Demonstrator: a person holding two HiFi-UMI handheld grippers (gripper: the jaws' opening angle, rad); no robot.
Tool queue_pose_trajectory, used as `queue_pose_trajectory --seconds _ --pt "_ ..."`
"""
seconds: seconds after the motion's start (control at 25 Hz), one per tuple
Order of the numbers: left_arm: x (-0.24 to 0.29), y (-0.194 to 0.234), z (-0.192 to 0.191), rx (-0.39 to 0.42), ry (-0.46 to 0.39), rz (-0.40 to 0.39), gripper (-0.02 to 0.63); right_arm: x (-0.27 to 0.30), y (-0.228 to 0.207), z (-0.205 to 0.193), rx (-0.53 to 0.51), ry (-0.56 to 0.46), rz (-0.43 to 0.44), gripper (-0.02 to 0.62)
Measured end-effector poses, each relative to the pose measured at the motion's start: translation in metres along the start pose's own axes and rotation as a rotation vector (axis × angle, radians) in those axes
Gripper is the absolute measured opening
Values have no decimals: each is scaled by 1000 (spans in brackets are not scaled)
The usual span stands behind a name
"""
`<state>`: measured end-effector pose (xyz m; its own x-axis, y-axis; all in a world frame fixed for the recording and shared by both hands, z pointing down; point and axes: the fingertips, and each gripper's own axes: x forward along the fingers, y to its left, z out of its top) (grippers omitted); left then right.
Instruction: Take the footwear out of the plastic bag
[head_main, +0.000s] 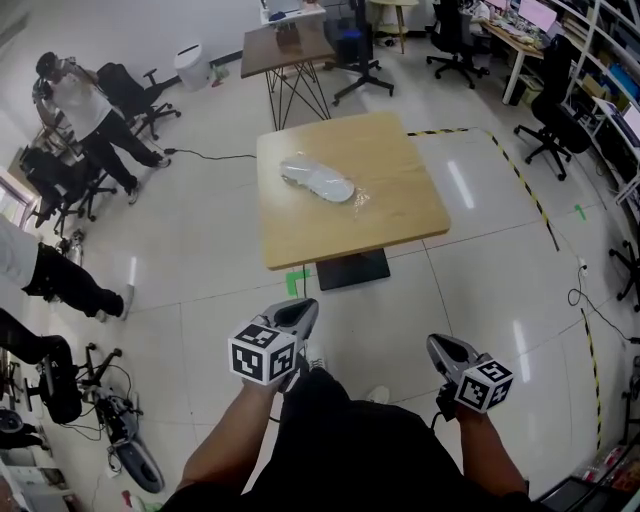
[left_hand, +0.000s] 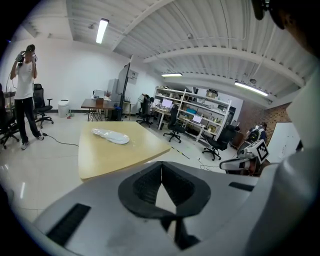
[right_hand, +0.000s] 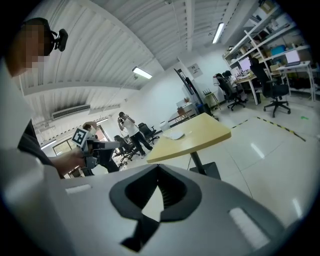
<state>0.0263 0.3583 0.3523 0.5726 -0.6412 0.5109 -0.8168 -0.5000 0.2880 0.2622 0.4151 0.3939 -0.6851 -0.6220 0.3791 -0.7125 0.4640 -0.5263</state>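
A white shoe in a clear plastic bag (head_main: 316, 180) lies on the square wooden table (head_main: 400, 200), left of its middle. Both grippers hang low in front of the person, well short of the table's near edge. My left gripper (head_main: 298, 312) is shut with nothing in it, and so is my right gripper (head_main: 443, 349). In the left gripper view the jaws (left_hand: 161, 169) meet, with the bagged shoe (left_hand: 111, 135) far ahead on the table (left_hand: 125, 155). The right gripper view shows closed jaws (right_hand: 159, 176) and the bag (right_hand: 175, 135) small on the distant table (right_hand: 205, 131).
People stand at the left (head_main: 85, 105) among office chairs (head_main: 135, 90). A second table (head_main: 285, 50) stands behind the wooden one. Desks and chairs (head_main: 555, 125) line the right side. Yellow-black floor tape (head_main: 525, 185) runs right of the table. Wheeled gear (head_main: 110, 415) sits at lower left.
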Motion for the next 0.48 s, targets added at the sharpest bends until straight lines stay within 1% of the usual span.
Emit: queue_pose_trajectory --seconds 0.12,0.24,0.4,0.48 --pt "1 16 10 3 13 16 8 23 2 15 0 7 20 3" --pt "4 40 20 31 20 26 8 49 5 29 -3 15 28 2" --pt "27 87 34 50 20 19 8 95 -2 40 -5 46 12 3" --pt "41 115 44 75 9 7 8 122 -6 44 -10 62 -6 2"
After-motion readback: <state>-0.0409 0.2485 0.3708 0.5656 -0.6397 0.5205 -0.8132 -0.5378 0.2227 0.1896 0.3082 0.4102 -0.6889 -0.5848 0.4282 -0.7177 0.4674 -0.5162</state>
